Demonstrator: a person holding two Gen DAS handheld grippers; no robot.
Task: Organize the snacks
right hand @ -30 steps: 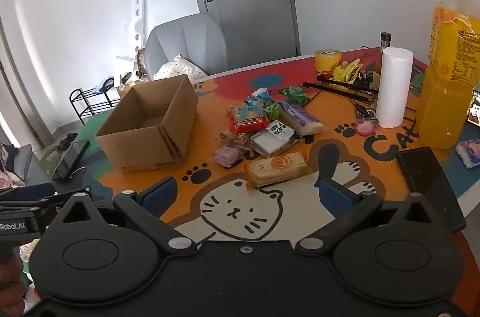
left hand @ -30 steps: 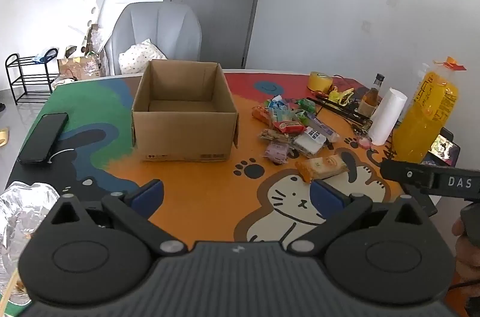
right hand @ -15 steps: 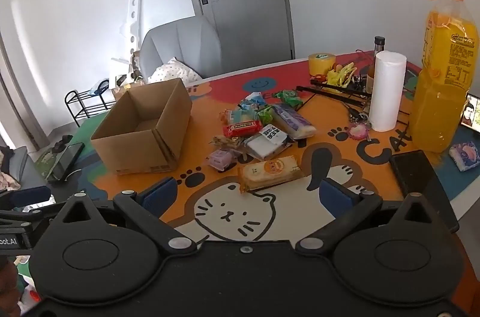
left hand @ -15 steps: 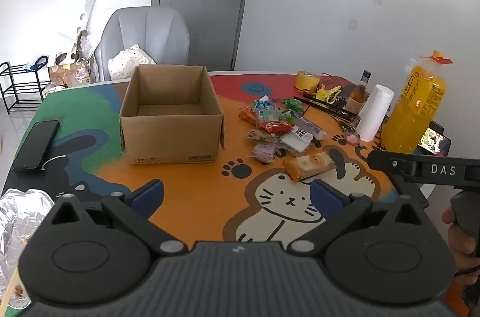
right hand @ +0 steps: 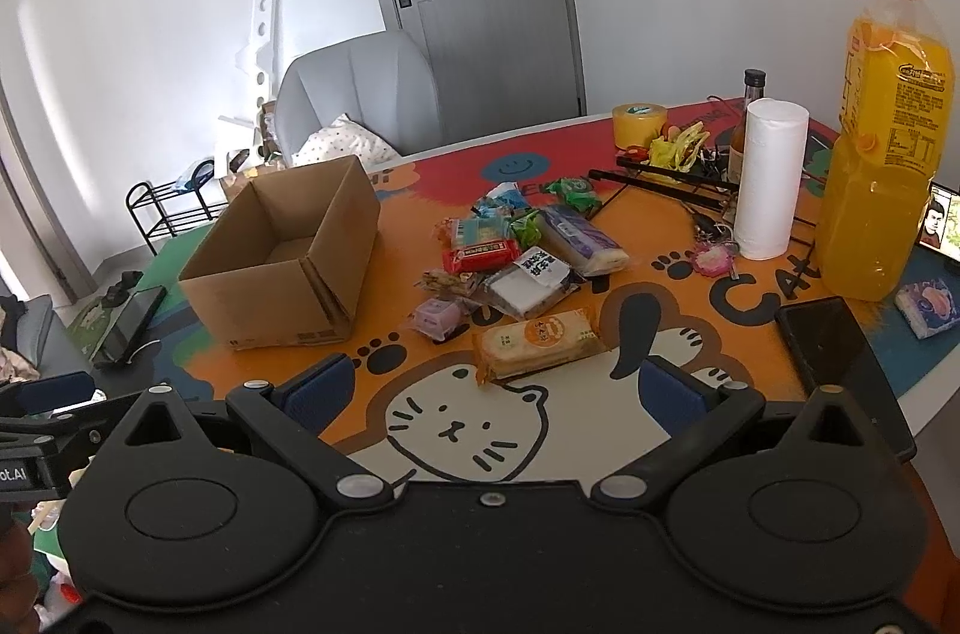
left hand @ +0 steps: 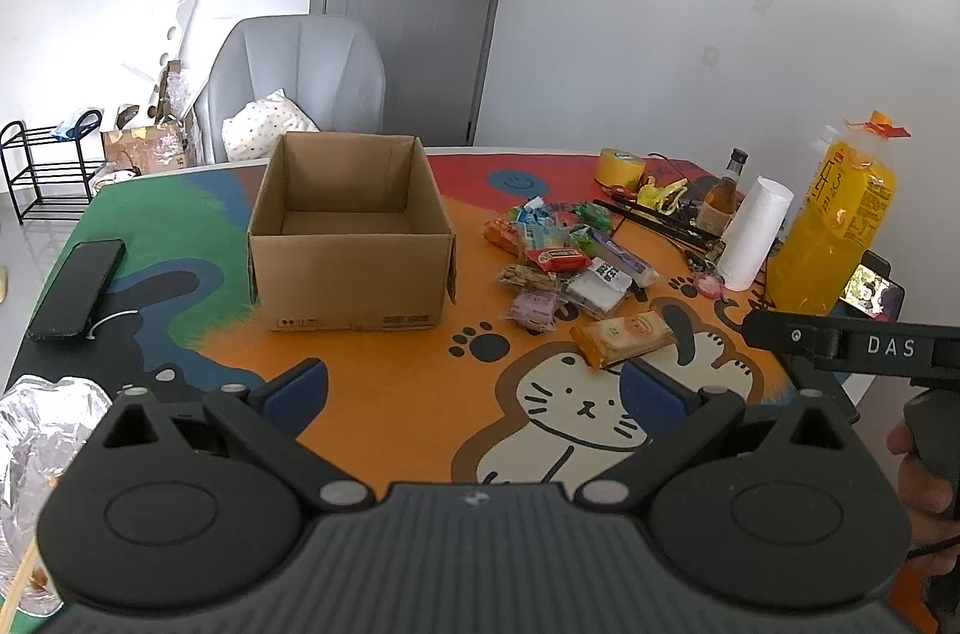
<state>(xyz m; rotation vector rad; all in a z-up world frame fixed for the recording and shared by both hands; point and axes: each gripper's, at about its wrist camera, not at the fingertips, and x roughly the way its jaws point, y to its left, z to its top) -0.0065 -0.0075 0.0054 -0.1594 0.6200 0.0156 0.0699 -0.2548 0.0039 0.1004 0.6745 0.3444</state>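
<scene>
An empty brown cardboard box (left hand: pixel 351 268) (right hand: pixel 282 268) stands open on the colourful table. To its right lies a heap of wrapped snacks (left hand: pixel 558 262) (right hand: pixel 516 262); the nearest is an orange biscuit pack (left hand: pixel 621 336) (right hand: pixel 540 343). My left gripper (left hand: pixel 474 388) is open above the table's near edge, nothing between its blue pads. My right gripper (right hand: pixel 495 388) is open too, just short of the orange pack. In the left wrist view the right gripper's body (left hand: pixel 852 343) shows at the right edge.
A large orange juice bottle (right hand: pixel 876 166), a paper roll (right hand: pixel 768 178), yellow tape (right hand: pixel 639 124), a small brown bottle (left hand: pixel 720 202) and black rods crowd the right side. Phones lie at the left (left hand: pixel 75 289) and right (right hand: pixel 831 340). Crumpled foil (left hand: pixel 42 430) lies at near left.
Both grippers have drawn back and risen a little, so the box and snacks look smaller and farther. Nothing on the table has moved.
</scene>
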